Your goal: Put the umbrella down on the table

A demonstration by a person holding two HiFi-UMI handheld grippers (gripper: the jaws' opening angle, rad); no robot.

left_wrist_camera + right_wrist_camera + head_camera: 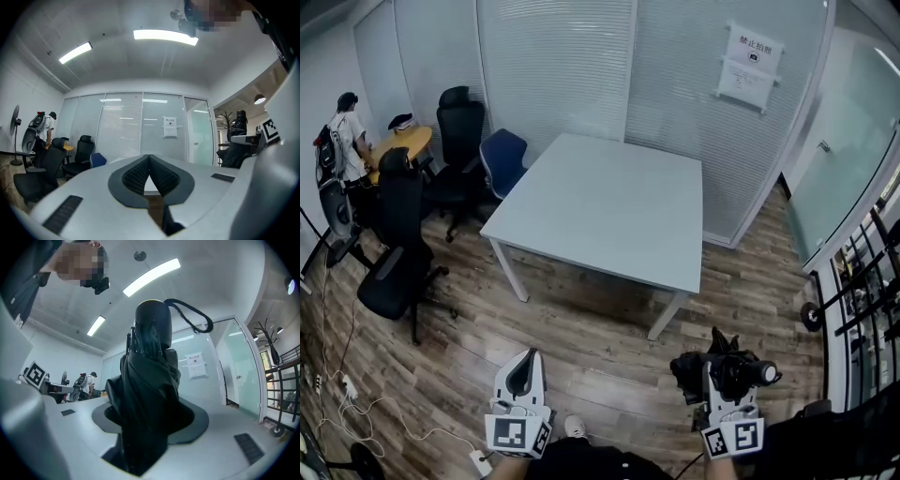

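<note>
A black folded umbrella (pixel 729 367) stands upright in my right gripper (pixel 719 373), low at the right of the head view, above the wood floor. In the right gripper view the umbrella (pixel 147 390) fills the space between the jaws of the right gripper (pixel 150 425), its handle and wrist loop (pixel 190 317) on top. The white table (pixel 609 206) stands ahead, bare, some way off from both grippers. My left gripper (pixel 523 367) is low at the left, shut, with nothing in it; in its own view the left gripper (pixel 149 158) has its pads meeting at the tips.
Black office chairs (pixel 398 248) and a blue chair (pixel 503 157) stand left of the table. A person (pixel 342 131) is by a round wooden table (pixel 405 142) at far left. Glass partitions with a paper notice (pixel 750 64) close the back. Cables (pixel 347 386) lie on the floor; a black railing (pixel 862 291) is right.
</note>
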